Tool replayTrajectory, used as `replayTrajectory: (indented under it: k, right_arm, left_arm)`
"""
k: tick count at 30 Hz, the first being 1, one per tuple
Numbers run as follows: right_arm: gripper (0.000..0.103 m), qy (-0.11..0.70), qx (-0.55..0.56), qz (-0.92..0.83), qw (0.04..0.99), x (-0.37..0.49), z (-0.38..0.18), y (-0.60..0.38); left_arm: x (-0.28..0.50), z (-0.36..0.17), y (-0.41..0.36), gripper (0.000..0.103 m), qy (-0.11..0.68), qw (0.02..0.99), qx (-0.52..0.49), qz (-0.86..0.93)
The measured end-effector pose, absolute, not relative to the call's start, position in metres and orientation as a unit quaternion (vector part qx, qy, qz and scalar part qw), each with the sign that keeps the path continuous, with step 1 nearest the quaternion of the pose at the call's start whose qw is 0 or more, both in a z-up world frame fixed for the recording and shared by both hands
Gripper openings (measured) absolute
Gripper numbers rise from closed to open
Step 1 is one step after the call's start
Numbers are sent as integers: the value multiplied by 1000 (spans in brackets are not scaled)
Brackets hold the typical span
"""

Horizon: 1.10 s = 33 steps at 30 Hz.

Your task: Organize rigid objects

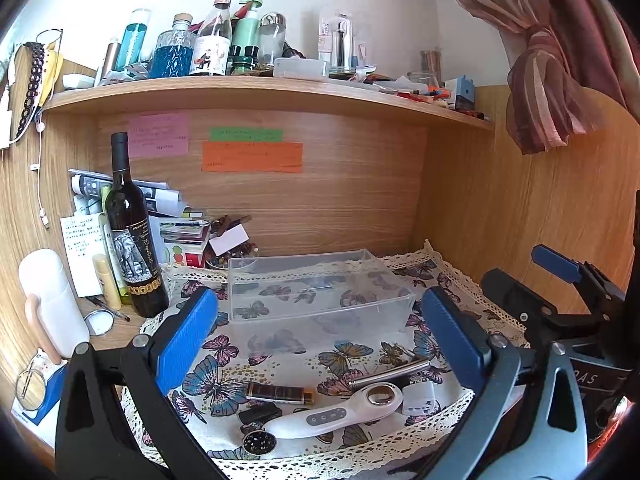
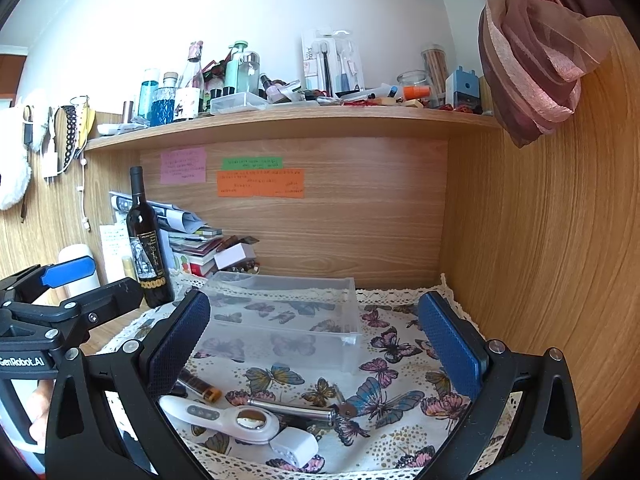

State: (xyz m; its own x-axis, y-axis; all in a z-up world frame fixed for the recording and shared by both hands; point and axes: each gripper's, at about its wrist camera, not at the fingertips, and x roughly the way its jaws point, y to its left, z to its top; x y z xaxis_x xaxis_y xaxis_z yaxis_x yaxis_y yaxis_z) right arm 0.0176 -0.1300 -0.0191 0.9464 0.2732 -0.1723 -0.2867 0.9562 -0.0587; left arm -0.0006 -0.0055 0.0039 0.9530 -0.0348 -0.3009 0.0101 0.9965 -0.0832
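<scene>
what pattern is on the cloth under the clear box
Colourful butterflies on the white lace-edged cloth, clearest in the left wrist view.

A dark wine bottle (image 1: 134, 236) is being flanked by stacked papers (image 1: 176, 224); coloured notes (image 1: 251, 157) are being displayed beneath a shelf (image 1: 256, 90) crowded with bottles.

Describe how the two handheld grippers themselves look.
Both match. The left gripper and right gripper have black angular frames with triangular cut-outs and silver pivot bolts. Their fingers carry blue textured pads. White "GenRobot.AI" lettering marks the left one's body in the right wrist view. No cables or sleeves show.
</scene>
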Motion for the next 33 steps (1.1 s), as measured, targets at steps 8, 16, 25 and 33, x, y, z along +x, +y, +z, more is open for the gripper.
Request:
replayTrajectory:
  k: [8, 16, 25, 33]
  right_arm:
    - [103, 91, -40, 144, 985, 24, -22, -130]
    - [94, 139, -41, 137, 980, 40, -41, -130]
    - [70, 221, -28, 142, 964, 58, -70, -140]
    - [70, 265, -48, 158, 950, 60, -93, -130]
  left_arm:
    - [1, 3, -7, 103, 146, 988, -40, -9]
    - [13, -11, 8, 82, 179, 982, -53, -4]
    - [27, -55, 45, 70, 259, 962, -76, 36]
    - [25, -104, 54, 70, 331, 939, -81, 45]
